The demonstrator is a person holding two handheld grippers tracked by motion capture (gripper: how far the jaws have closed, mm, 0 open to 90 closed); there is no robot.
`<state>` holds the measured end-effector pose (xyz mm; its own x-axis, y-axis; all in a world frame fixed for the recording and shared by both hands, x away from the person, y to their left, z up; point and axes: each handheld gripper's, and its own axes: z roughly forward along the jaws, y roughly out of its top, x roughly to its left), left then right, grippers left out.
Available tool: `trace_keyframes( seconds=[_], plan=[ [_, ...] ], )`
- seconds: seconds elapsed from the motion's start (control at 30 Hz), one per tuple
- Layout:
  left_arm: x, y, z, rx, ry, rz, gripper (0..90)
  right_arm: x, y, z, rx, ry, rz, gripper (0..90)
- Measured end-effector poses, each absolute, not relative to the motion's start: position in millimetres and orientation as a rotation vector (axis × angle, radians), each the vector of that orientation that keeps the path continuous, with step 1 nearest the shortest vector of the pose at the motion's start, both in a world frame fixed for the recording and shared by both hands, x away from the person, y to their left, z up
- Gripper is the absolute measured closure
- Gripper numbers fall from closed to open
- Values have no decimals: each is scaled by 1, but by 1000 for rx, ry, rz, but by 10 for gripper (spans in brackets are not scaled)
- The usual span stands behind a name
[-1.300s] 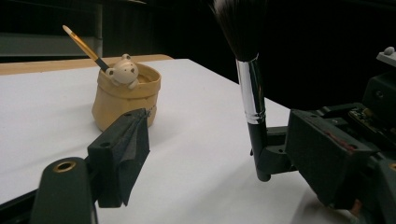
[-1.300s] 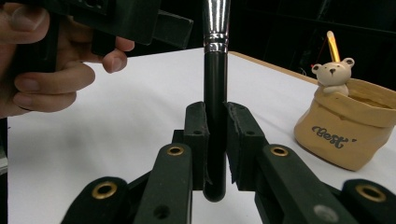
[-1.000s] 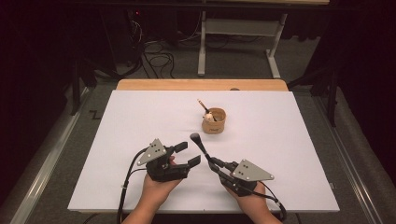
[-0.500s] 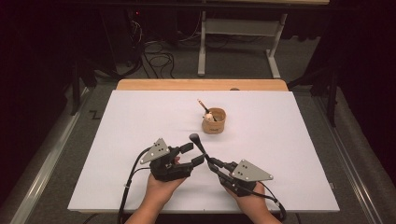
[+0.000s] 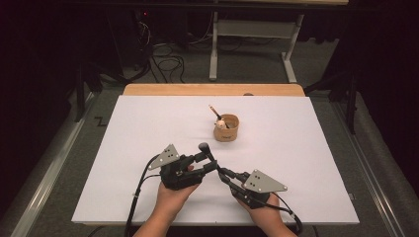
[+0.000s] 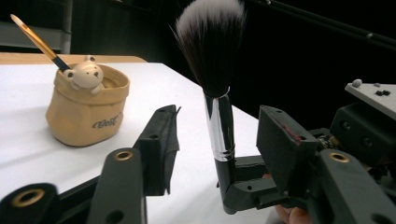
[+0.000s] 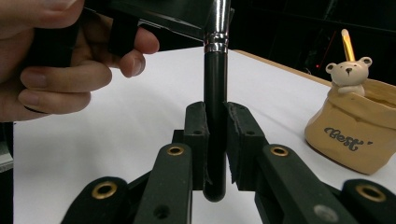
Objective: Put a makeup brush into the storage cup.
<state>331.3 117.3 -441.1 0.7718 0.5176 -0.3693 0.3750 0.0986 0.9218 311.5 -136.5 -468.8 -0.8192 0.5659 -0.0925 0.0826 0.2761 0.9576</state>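
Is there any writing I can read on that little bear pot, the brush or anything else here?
"Best": dark script on the front of the tan bear pot; in the left gripper view the same word is blurred, so that spelling is my best reading.
Makeup brush: no lettering shows on its handle or silver band.
White table and the two grey plates: no readable marks.

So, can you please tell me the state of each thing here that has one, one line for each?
Makeup brush: upright, bristles up, handle clamped in the right claw.
Right claw: shut on the brush handle.
Left claw: open, jaws either side of the brush, just been closing, not yet pressing it.
Bear pot: upright on the table, holding a thin brush that leans out.
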Motion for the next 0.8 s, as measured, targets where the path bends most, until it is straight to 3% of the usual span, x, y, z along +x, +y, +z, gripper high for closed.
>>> trace_keyframes(
  seconds=[0.8],
  plan=[
    [332,118,-442,1476,746,109,728,311,-135,-471,567,2145,1549,805]
  ],
)
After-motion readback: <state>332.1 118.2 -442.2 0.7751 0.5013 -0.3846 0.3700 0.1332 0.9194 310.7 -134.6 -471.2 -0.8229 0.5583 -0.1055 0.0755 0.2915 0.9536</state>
